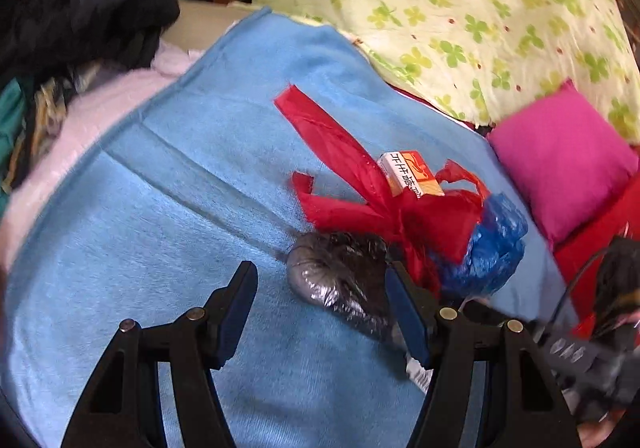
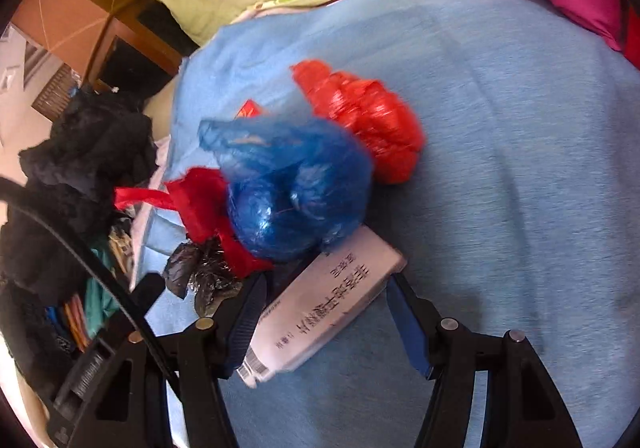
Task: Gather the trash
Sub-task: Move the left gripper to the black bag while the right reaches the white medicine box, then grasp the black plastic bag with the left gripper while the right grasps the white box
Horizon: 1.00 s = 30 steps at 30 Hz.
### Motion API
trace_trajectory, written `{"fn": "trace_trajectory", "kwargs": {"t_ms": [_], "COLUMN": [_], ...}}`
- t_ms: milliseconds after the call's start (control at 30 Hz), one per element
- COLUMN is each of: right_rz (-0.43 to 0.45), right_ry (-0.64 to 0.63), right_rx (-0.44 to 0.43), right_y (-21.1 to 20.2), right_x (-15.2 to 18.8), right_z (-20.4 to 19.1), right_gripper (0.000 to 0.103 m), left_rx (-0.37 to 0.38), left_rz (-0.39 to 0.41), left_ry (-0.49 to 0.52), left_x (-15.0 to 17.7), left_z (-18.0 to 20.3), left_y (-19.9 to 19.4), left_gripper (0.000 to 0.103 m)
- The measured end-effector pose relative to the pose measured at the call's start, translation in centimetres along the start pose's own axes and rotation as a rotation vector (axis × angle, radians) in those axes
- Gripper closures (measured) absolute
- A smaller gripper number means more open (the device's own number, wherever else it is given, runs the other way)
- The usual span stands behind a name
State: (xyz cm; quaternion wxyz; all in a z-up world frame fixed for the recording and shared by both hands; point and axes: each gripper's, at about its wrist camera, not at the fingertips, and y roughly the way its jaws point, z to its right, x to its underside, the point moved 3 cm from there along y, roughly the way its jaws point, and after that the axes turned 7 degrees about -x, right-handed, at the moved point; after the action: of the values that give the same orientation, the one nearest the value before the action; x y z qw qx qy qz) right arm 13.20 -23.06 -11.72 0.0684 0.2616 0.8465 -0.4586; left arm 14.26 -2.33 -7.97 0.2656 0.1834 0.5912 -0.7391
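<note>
Right gripper (image 2: 326, 294) jaws stand apart around a white box (image 2: 320, 308), its far end hidden under a blue bag (image 2: 296, 187)

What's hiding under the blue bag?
The blue bag rests on the far end of a white box and on red plastic, on the blue blanket. Anything beneath its middle is covered.

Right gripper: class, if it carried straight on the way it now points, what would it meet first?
Most likely the white box with printed text, which already lies between the open right gripper fingers on the blue blanket. The blue plastic bag sits just beyond it; exact depth is unclear.
</note>
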Motion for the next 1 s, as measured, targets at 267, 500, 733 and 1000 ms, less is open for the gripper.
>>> {"fn": "trace_trajectory", "kwargs": {"t_ms": [267,500,733,1000], "right_rz": [0.013,-0.006,-0.046,-0.046], "right_ry": [-0.155,-0.259,-0.301,-0.257], "right_rx": [0.146,0.199,0.259,0.298], "right_y": [2.4,1.6,-1.1,-4.5], "right_x": [0.3,1.3,2.2,1.0], "right_z": [-2.1,-2.5,-0.8,3.5], "right_gripper": [0.037,0.046,0.047,0.044], "left_rx": [0.104,0.145,0.165,0.195], "left_rz": [-0.162,-0.164,-0.225,-0.312], "left_ry": [-0.109,-0.062,0.037,0.164], "left_x": [0.5,1.3,3.2,6.5], "left_z": [-1.2,0.0,2.4,5.6], "left_y": [3.3,2.9,3.0,1.4], "left_gripper": [0.052,0.082,0.088,0.088]}}
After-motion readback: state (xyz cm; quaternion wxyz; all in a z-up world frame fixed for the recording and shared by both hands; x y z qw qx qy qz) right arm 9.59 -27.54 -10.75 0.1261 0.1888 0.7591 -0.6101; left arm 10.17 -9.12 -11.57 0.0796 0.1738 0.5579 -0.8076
